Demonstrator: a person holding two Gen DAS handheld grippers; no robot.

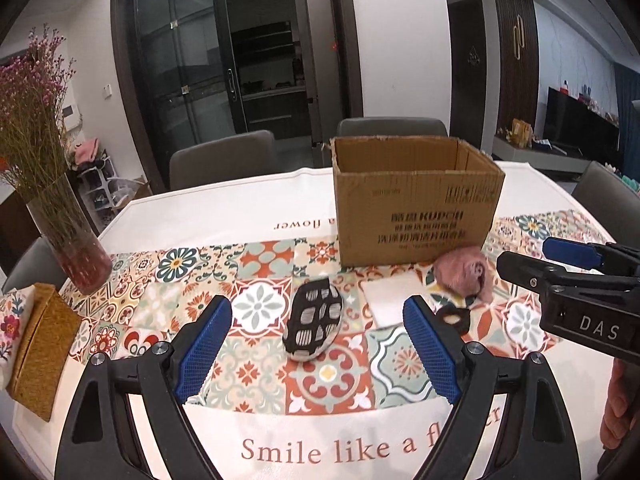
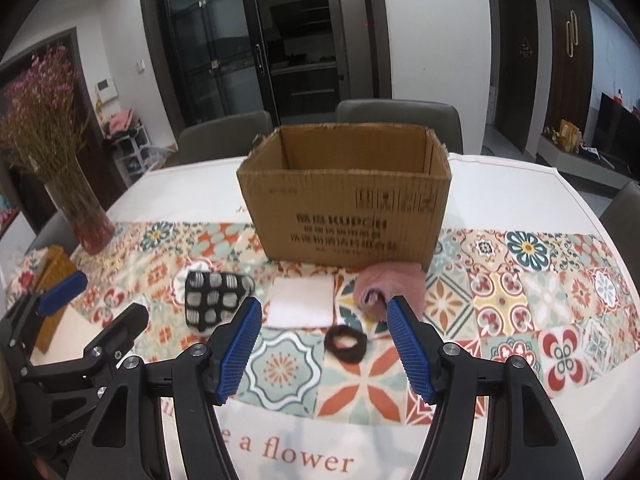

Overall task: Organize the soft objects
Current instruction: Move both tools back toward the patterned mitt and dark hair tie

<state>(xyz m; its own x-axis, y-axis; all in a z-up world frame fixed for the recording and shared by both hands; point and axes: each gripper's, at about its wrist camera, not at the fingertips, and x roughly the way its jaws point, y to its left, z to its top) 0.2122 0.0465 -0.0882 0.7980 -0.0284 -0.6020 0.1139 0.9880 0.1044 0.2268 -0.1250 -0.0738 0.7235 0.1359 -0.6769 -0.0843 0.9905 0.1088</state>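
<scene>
**Over the table, both grippers empty above the soft things**

Above the patterned table point(image 1: 256, 208), the left gripper point(image 1: 318, 344) spreads its fingers wide around nothing, the black-and-white sock point(image 1: 314, 320) lying beyond them. The right gripper point(image 2: 324, 344) stands half-spread and empty over the dark hair tie point(image 2: 345, 342), with the white cloth point(image 2: 302, 300) and pink knit point(image 2: 394, 284) before the open cardboard box point(image 2: 344, 200). The grippers hang close together; they could collide, or drag the tablecloth. Chairs, a flower vase point(image 1: 76, 248) and glass doors ring the table.
</scene>
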